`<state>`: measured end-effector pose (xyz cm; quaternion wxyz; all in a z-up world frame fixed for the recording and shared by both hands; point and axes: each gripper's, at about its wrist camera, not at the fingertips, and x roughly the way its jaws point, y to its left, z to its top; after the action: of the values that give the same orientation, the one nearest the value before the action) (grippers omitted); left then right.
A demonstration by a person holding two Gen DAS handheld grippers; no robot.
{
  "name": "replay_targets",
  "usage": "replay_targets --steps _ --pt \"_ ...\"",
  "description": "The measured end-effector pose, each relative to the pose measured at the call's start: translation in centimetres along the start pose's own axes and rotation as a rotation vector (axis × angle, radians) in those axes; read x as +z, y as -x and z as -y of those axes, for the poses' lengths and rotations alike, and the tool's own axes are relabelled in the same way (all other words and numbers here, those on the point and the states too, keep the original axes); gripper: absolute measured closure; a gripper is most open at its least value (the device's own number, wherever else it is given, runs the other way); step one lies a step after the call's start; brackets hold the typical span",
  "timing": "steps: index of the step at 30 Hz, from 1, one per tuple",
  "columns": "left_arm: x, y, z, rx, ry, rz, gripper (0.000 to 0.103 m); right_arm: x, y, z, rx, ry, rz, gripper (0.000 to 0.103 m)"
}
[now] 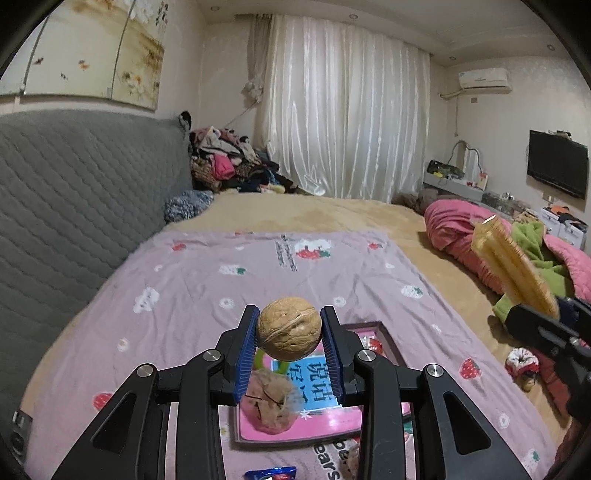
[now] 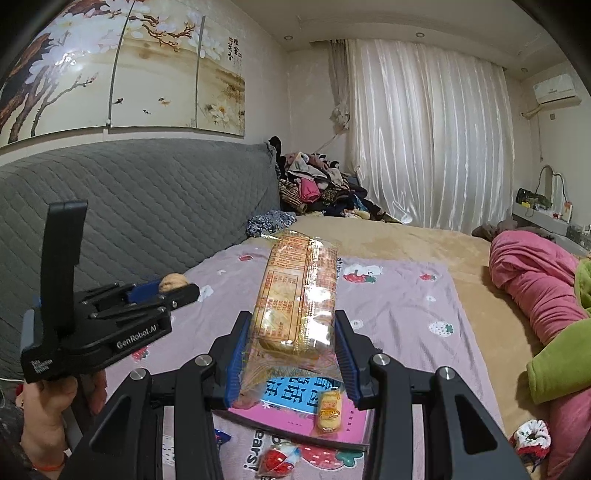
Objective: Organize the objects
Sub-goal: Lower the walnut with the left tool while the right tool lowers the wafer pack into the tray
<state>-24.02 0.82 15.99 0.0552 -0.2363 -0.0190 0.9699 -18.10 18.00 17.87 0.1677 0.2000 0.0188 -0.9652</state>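
L tool (image 1: 289, 334) is gripping a walnut (image 1: 289, 328) btwn its pads, above the pink book (image 1: 317, 417) on the bed. R tool (image 2: 293, 350) is clamping a biscuit pack (image 2: 297, 291), also over the book.

The room is softly lit and a bit dim. Small round lights (image 1: 353, 16) glow in the ceiling, and the white curtain (image 1: 347, 110) shines with bright streaks. The wall picture (image 2: 122, 70) has white glare spots. The packet (image 2: 295, 295) gleams where light hits its wrap; in the left view it looks blurry (image 1: 513, 266). Both views bend at the edges, with black corners. Shadows are faint
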Motion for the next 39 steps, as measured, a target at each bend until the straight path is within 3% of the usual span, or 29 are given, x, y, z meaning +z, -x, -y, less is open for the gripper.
replay_targets --steps 3,9,15,19,27,39 --pt "-1.6 -2.3 0.1 -0.032 0.021 -0.015 0.068 -1.0 -1.4 0.4 0.009 -0.005 -0.006 0.059" --pt "-4.6 -7.6 -0.2 -0.021 0.027 -0.076 0.068 -3.7 -5.7 0.7 0.045 -0.026 -0.042 0.059" --pt "-5.5 -11.5 -0.8 -0.019 0.032 -0.083 0.068 -3.5 -9.7 2.0 0.108 -0.095 -0.015 0.059" --pt "-6.8 -13.4 -1.3 -0.016 0.042 -0.085 0.068 -4.2 -11.7 2.4 0.100 -0.085 -0.009 0.059" --pt "-9.4 -16.8 -1.7 -0.011 0.021 -0.153 0.068 -7.6 -16.2 2.5 0.064 -0.051 -0.127 0.059" --pt "-10.8 -17.7 -0.1 -0.065 -0.009 -0.200 0.068 -9.2 -17.0 3.8 0.000 -0.044 -0.178 0.059"
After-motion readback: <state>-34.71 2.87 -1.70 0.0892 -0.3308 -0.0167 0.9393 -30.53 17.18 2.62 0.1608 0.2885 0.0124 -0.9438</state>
